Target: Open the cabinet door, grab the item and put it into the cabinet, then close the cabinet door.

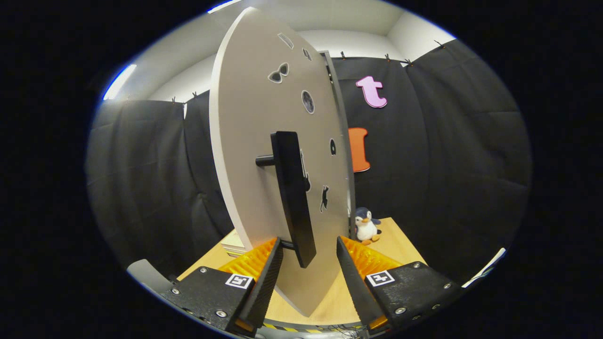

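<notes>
Pale grey board made up the cabinet door (264,141), which was seen in the gripper view nearly edge-on, swung well out from the cabinet frame (340,141) behind it. A black bar handle (293,197) stood off the door's face on short posts, and small dark stickers were scattered over the panel. The gripper (308,270) was held spread, its two fingers set either side of the handle's lower end with a clear gap on each flank; nothing was gripped, and neither finger could be said to press on the bar. The item, a small penguin plush toy (366,226), was seen upright on the wooden table (400,245), beyond the fingers and just beside the foot of the cabinet frame, untouched. By that layout the opening step was judged largely done or in its last stage. Fetching the toy, placing it inside and shutting the door were judged to remain. The cabinet's interior was hidden behind the door.
</notes>
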The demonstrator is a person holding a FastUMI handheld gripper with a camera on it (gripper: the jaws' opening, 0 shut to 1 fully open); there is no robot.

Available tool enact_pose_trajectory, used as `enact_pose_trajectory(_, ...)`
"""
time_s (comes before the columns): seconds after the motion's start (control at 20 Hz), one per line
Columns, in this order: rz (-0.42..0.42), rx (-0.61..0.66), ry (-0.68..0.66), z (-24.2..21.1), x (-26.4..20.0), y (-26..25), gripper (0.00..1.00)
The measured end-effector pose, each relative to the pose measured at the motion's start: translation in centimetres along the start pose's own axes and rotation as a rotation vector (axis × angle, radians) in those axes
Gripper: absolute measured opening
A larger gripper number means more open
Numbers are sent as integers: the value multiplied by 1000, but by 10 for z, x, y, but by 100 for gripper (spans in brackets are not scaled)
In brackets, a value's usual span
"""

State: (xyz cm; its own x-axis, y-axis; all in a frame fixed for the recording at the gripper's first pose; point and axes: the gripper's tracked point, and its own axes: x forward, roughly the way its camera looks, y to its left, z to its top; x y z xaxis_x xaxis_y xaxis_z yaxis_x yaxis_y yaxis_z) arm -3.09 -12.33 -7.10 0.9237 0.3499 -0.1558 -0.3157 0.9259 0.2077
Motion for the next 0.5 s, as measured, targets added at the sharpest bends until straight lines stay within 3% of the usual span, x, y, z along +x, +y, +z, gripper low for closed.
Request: enact_pose_trajectory(0.5, 155, 7, 25, 2, 69, 80, 89)
